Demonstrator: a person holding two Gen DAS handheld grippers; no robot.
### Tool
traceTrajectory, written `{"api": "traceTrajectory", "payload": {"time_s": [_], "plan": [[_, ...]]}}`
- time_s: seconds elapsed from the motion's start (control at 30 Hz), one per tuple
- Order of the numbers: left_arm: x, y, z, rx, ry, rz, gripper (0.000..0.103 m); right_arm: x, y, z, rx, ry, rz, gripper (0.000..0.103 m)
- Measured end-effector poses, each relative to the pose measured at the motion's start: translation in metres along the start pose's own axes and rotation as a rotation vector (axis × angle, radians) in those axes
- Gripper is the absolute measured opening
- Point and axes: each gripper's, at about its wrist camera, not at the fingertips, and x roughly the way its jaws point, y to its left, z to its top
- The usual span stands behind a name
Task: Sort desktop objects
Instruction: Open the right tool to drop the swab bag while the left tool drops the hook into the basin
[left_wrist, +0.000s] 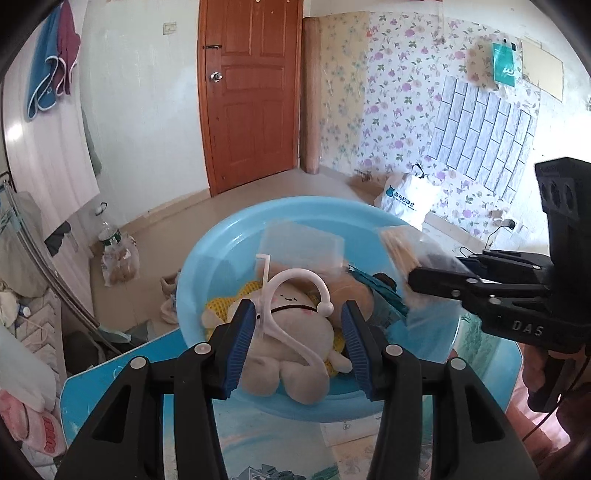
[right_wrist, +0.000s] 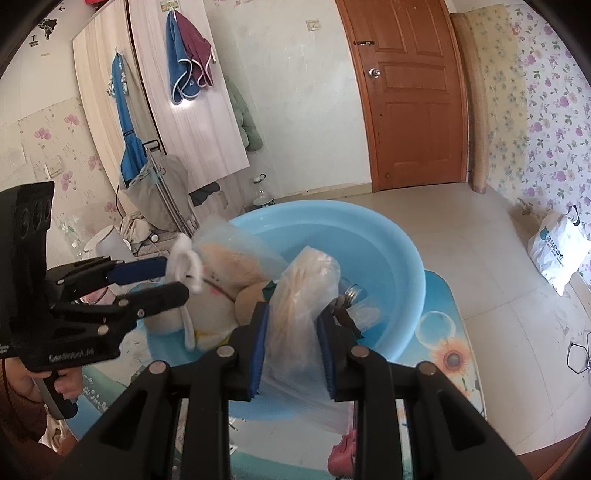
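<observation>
A light-blue basin (left_wrist: 221, 243) (right_wrist: 388, 236) stands on the table and holds a beige plush toy (left_wrist: 291, 354) (right_wrist: 214, 306) among other items. My left gripper (left_wrist: 295, 314) (right_wrist: 177, 277) hovers over the plush, shut on a curved white plastic hook (left_wrist: 295, 275) (right_wrist: 184, 258) that spans its blue pads. My right gripper (right_wrist: 291, 317) (left_wrist: 413, 278) is shut on a clear plastic bag of thin beige sticks (right_wrist: 299, 295) (left_wrist: 399, 251), held over the basin's near right side. A person's hand holds each gripper handle.
The table wears a blue pictured cover (right_wrist: 443, 332). A metal-lidded jar (right_wrist: 352, 291) lies in the basin behind the bag. On the floor are a white shopping bag (left_wrist: 406, 199) (right_wrist: 554, 251) and a water bottle (left_wrist: 109, 232). Something pink (right_wrist: 340, 454) lies at the table's near edge.
</observation>
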Motion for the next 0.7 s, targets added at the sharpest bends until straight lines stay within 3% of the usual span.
{"api": "traceTrajectory", "payload": {"time_s": [0.13,0.2,0.27,0.37,0.47,0.7], "plan": [[-0.003,-0.006,-0.001,0.013,-0.004,-0.017,0.049,0.011,0.003,-0.001,-0.003,0.022,0.004,0.025],[-0.005,-0.008,-0.002,0.014,-0.002,-0.036,0.056,0.015,0.005,-0.004,-0.005,0.04,0.006,0.025],[-0.007,-0.01,-0.005,0.01,0.007,-0.073,0.072,0.017,0.007,-0.006,-0.008,0.048,0.007,0.027],[-0.013,-0.018,-0.01,0.028,0.005,-0.098,0.086,0.014,0.01,-0.007,-0.01,0.048,0.001,0.029],[-0.018,-0.019,-0.013,0.043,0.001,-0.083,0.092,0.008,0.011,-0.009,-0.007,0.05,-0.012,0.035],[-0.033,-0.015,-0.023,0.03,0.003,-0.085,0.096,-0.013,0.019,-0.02,-0.023,0.012,-0.017,0.048]]}}
